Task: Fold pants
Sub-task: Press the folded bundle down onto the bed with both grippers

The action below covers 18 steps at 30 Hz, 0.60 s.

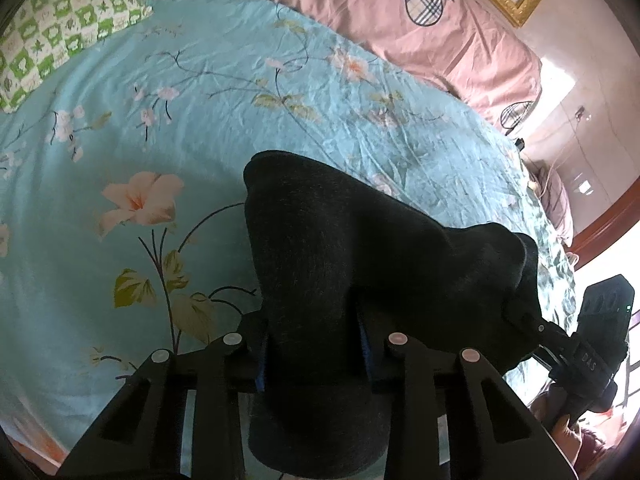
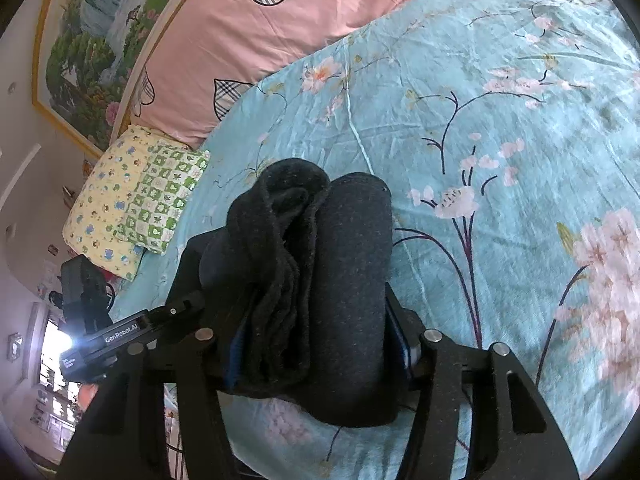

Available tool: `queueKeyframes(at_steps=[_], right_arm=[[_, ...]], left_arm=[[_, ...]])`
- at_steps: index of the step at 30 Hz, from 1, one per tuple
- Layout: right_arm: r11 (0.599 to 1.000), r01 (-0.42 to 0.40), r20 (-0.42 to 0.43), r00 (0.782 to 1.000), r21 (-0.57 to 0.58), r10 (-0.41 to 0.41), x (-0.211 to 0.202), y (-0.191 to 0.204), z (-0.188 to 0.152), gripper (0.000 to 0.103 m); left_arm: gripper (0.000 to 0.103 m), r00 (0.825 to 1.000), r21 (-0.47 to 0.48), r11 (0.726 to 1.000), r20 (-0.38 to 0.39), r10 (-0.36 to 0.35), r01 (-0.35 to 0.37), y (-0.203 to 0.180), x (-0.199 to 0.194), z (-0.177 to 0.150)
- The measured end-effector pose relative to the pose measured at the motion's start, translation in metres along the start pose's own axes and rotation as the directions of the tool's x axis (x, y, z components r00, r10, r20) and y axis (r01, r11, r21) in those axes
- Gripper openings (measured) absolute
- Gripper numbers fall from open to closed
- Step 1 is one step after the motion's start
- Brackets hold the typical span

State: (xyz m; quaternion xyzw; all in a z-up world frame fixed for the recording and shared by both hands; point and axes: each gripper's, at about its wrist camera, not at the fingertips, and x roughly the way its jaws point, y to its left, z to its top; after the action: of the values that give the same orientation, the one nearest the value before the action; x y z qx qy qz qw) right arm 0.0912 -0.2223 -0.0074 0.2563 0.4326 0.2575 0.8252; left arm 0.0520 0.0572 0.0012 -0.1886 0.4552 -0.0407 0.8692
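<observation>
I judge the folding well along: the dark pants (image 1: 360, 248) hang between my two grippers as a thick bundle of several layers, lifted above the bed (image 1: 200, 92), not laid out flat. What seems left is to set the bundle down and perhaps make a last fold; I cannot tell how neat the hidden layers are.

My left gripper (image 1: 316, 344) has its fingers closed on one end of the pants, and my right gripper (image 2: 316, 344) has its fingers closed on the other end, where the stacked edges (image 2: 280, 240) show.

The bed carries a teal floral sheet, wrinkled. At its far side lies a pink quilt (image 2: 280, 40) with plaid hearts, then a green checked pillow (image 2: 160, 200). A gold-framed landscape painting (image 2: 92, 48) hangs on the wall.
</observation>
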Motion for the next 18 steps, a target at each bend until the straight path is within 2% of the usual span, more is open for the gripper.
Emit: queueKeyframes(at_steps=[4,9,18], right_arm=[[0.999,-0.006,0.012,1.0,-0.031,0.007,-0.005,0.012,0.002,0.051],[0.997,-0.057,0.008,0.998,-0.049,0.058,-0.005,0.027,0.009,0.049],[0.985,-0.117,-0.028,0.993,-0.128,0.114,0.021,0.069,0.029,0.049]], left_arm=[[0.031,0.999,0.005,1.0,0.032,-0.015,0.015,-0.002,-0.017,0.001],[0.031,0.996,0.027,0.999,0.089,0.024,-0.027,-0.002,-0.042,0.005],[0.031,0.984,-0.031,0.997,0.164,0.073,-0.069,0.033,-0.074,0.023]])
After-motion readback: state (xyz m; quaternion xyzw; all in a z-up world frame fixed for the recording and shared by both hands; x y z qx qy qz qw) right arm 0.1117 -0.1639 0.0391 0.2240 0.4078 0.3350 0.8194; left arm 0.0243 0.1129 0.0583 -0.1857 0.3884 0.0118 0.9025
